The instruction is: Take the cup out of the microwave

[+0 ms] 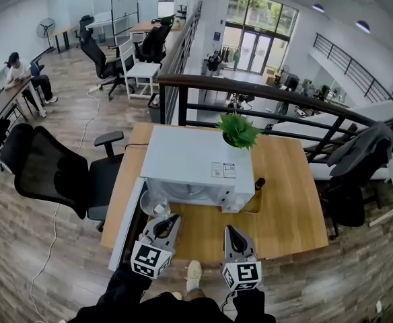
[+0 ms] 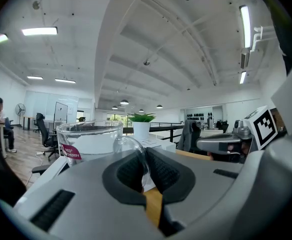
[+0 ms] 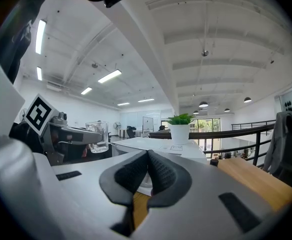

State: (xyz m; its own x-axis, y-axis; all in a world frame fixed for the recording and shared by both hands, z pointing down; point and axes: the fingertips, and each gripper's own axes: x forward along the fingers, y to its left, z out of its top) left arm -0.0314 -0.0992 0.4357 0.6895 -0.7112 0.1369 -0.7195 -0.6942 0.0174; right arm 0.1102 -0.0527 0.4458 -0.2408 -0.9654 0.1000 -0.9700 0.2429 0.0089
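A clear glass cup (image 1: 159, 209) with a red label hangs in front of the white microwave (image 1: 196, 163), just outside its opening. My left gripper (image 1: 161, 226) is shut on the cup's handle; in the left gripper view the cup (image 2: 88, 139) stands upright just beyond the pads (image 2: 128, 171). To the right, my right gripper (image 1: 233, 237) is shut with nothing between its pads (image 3: 158, 171). From the right gripper view, the cup (image 3: 98, 135) shows at the left, held by the left gripper (image 3: 73, 134).
The microwave door (image 1: 126, 224) stands open toward the left. A potted plant (image 1: 239, 132) sits on the microwave's back right corner. The wooden table (image 1: 284, 200) has bare room to the right. A black office chair (image 1: 55, 170) stands left of the table, and a railing (image 1: 264, 93) runs behind it.
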